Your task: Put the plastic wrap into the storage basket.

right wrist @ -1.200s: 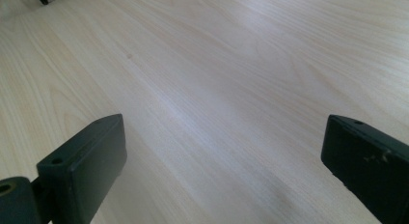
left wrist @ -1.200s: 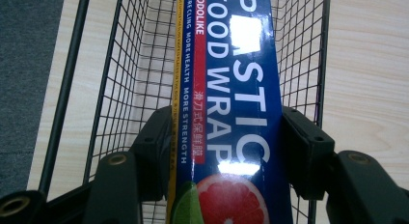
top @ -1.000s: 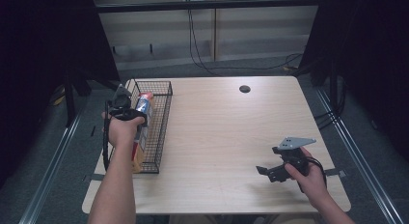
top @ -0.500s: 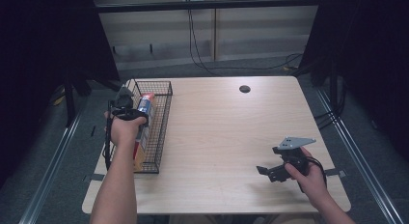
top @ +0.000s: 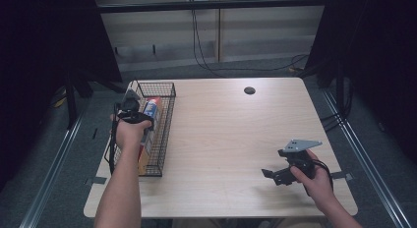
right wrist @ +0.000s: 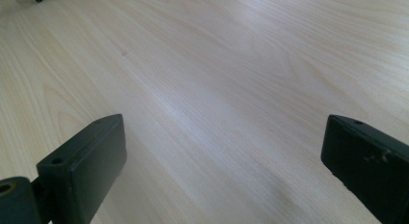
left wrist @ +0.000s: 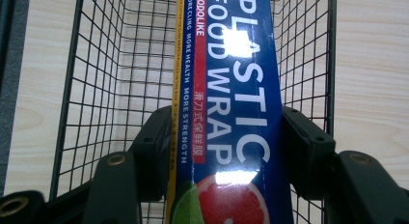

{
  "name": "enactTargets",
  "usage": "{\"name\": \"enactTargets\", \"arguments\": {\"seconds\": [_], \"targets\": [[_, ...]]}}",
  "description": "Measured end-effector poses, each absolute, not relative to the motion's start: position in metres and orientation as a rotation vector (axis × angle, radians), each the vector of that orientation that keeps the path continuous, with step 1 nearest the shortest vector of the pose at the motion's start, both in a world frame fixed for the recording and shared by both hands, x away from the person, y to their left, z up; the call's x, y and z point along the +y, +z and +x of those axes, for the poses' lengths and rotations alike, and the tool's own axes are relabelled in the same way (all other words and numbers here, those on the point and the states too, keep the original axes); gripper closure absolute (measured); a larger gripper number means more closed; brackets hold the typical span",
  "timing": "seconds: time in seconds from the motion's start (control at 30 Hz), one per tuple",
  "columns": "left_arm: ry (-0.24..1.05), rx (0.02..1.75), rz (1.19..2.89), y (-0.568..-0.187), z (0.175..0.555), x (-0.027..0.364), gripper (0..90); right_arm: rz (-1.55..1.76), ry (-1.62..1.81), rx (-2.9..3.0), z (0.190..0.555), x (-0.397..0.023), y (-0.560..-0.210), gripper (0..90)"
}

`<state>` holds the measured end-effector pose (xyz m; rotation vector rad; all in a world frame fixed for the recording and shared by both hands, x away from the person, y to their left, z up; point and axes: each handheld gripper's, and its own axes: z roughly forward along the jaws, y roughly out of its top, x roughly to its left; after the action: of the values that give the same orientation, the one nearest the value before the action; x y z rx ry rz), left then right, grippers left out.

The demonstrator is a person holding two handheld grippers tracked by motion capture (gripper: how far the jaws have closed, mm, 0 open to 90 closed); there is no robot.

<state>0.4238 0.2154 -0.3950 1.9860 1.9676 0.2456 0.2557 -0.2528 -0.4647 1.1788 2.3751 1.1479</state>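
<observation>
Between gripper (left wrist: pixel 226 156) pads, plastic-wrap box (left wrist: pixel 231 108)

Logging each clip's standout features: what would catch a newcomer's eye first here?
The blue plastic wrap box, printed in bold white letters, clamped in the left tongs over the black wire basket at the table's left edge. Next, the right tongs, open and holding nothing, low over the bare light wooden table near its right front corner.

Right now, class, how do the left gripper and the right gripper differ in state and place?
The left gripper is shut on the plastic wrap box over the wire basket; the right gripper stands open, holding nothing. The left is raised at the table's left edge; the right sits low near its right corner. Both have black jaws.
</observation>
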Motion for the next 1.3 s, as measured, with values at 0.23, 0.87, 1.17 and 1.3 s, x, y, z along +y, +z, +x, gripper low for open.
{"name": "enactTargets", "arguments": {"seconds": [0.23, 0.87, 1.17, 1.3], "targets": [[0.251, 1.956, 1.995, -0.397, 0.424, 0.215, 42.3, 1.176, 1.15, 2.375, 0.256, -0.253, -0.465, 1.8], [0.264, 1.917, 1.969, -0.389, 0.416, 0.211, 29.8, 1.174, 1.154, 2.372, 0.254, -0.252, -0.463, 1.8], [0.277, 1.884, 1.943, -0.369, 0.411, 0.209, 27.0, 1.171, 1.152, 2.372, 0.253, -0.253, -0.462, 1.9], [0.255, 1.848, 1.939, -0.359, 0.41, 0.201, 25.7, 1.167, 1.153, 2.374, 0.253, -0.253, -0.462, 1.8]]}}
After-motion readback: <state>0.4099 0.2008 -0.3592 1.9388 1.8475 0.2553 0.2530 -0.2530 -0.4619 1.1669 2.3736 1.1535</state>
